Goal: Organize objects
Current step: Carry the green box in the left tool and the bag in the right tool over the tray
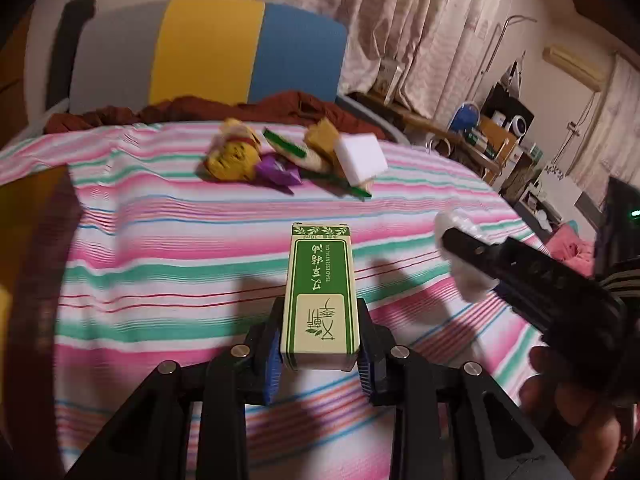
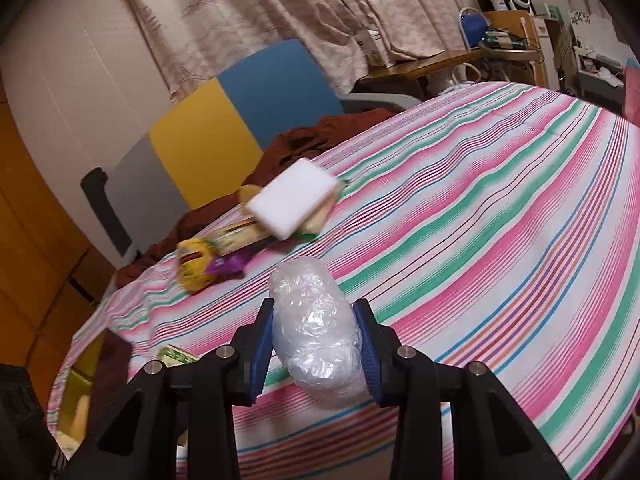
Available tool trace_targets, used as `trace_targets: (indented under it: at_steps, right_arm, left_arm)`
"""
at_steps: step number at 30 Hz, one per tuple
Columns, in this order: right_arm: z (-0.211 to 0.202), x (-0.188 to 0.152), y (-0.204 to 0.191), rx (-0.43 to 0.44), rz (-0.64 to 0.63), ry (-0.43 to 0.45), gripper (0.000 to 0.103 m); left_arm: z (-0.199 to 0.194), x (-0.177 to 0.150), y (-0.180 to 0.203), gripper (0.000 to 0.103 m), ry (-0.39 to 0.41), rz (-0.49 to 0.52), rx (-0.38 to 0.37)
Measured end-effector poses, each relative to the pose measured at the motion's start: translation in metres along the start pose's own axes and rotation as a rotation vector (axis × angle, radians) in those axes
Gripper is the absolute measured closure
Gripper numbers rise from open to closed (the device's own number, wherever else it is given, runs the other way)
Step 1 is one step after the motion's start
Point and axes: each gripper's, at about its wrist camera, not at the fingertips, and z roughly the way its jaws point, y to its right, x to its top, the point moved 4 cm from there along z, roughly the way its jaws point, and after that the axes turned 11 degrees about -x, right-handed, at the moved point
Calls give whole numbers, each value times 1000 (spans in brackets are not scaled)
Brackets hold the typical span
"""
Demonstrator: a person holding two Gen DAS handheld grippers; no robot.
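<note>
While the left gripper [image 1: 320,344] was clamped on a green-and-cream carton [image 1: 320,292] printed with "ESSENTIAL OIL", its blue pads [image 1: 274,354] pressed the carton's two long sides and the carton stood out forward above the striped bedspread [image 1: 160,272]. The right gripper [image 2: 316,344] was closed on a wad of clear plastic wrap [image 2: 314,328], its fingers set against either flank of the wad; in the left wrist view the same gripper [image 1: 466,256] entered from the right, with the white wad [image 1: 460,256] at its tip and the hand [image 1: 568,392] holding it at the lower right.

Toward the far edge of the bedspread lay a small heap of objects: a white foam block [image 1: 360,156] resting tilted on a yellow sponge [image 1: 320,136], a green-trimmed flat packet [image 1: 286,146], a yellow printed item [image 1: 234,156] and a purple wrapper [image 1: 278,172] touching it. A rust-brown cloth [image 1: 280,106] lay bunched along the far edge, beside a grey, yellow and blue panel [image 1: 208,52]. A dark brown container [image 2: 114,356] stood at the near left corner in the right wrist view, with the carton's end [image 2: 178,356] just beside it.
</note>
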Motion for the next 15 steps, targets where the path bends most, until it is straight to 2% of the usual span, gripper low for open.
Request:
trace_targets:
  at_steps: [5,15]
  right_arm:
    - [-15,-15,-34,62,-51,-21,65]
    - [-49,-50,-118,215,-196,-40,65]
  left_arm:
    - [-43,0,-7,72,55,-13,-12]
    - [-116,-2,-53,72,156,-107,44]
